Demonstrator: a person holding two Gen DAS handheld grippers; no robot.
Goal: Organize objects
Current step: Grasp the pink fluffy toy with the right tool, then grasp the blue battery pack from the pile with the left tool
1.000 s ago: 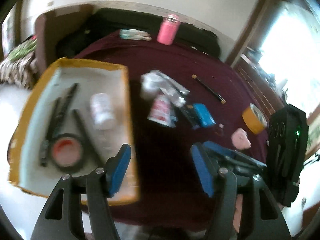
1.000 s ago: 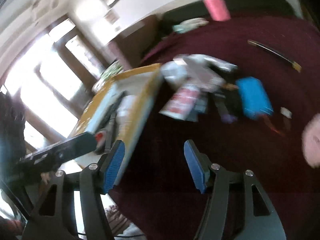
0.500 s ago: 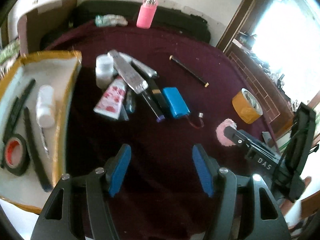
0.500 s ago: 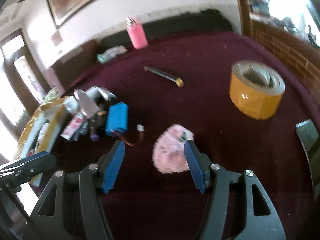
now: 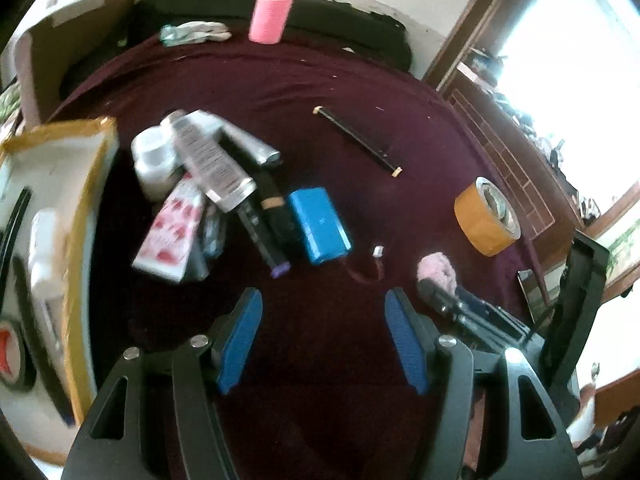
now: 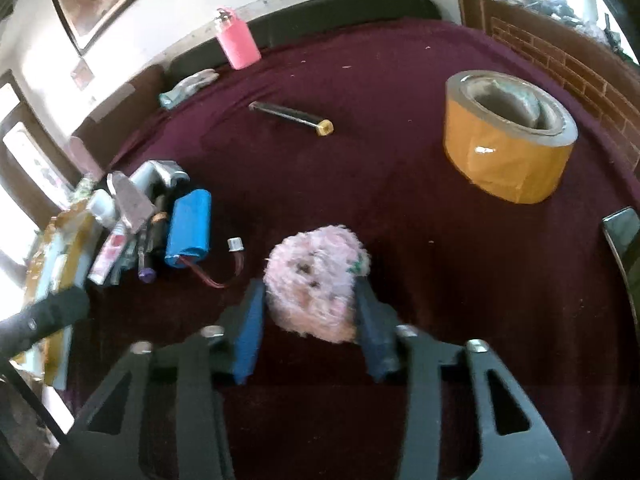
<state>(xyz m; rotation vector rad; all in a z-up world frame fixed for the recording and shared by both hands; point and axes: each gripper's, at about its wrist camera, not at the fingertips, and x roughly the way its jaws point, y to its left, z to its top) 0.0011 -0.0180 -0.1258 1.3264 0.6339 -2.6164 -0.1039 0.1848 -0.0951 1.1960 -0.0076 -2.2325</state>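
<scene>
Now the right tongs (image 6: 310, 312) stand around the pink fluffy puff (image 6: 314, 282) on the maroon table (image 6: 400, 200), not yet clenched; close gently and centred. Left tongs (image 5: 322, 340) hover released.

I count one pink bottle (image 5: 271, 14), one blue battery pack (image 5: 319, 225), one roll of yellow tape (image 6: 508, 136), one pink fluffy puff (image 6: 314, 282), one black pen (image 5: 358, 141), one white jar (image 5: 154, 164) and one cardboard tray (image 5: 86, 216).
</scene>
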